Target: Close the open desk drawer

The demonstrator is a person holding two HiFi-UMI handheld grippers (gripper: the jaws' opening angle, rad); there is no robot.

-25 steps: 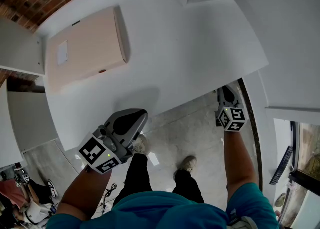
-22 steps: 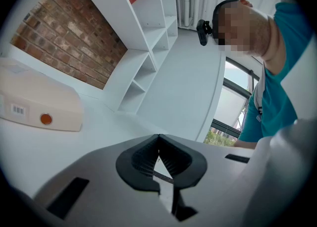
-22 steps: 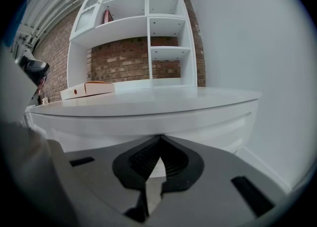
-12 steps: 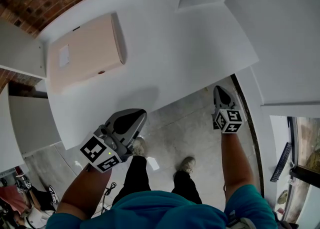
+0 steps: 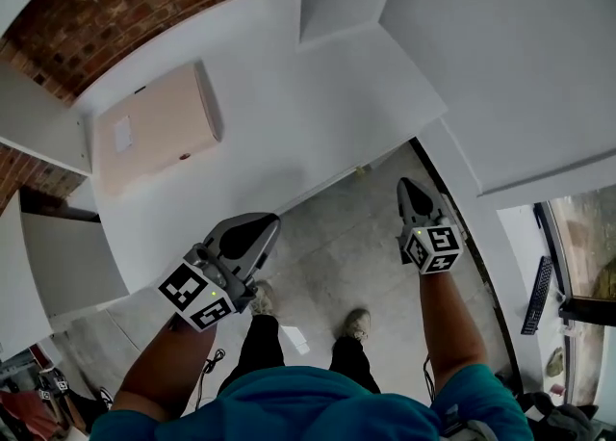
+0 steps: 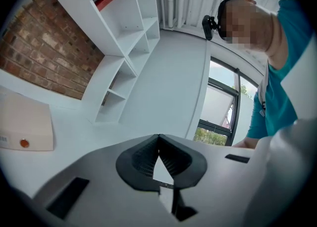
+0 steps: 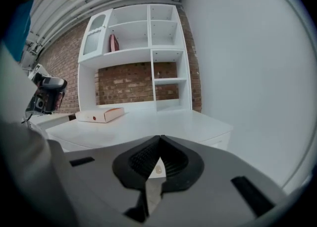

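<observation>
With jaws pressed together and holding nothing, the left tongs (image 5: 268,225) hover at lower left and the right tongs (image 5: 406,187) right of centre, near the drawer (image 7: 218,141) under the table (image 5: 318,112) edge, mid-frame.

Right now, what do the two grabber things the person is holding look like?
The left gripper and the right gripper look alike: each is a smooth grey shell that narrows to a point. Inside the tips sit black ribbed pads. Each gripper carries a cube with black-and-white square markers and a small green light. The person wears a teal short-sleeved shirt.
</observation>
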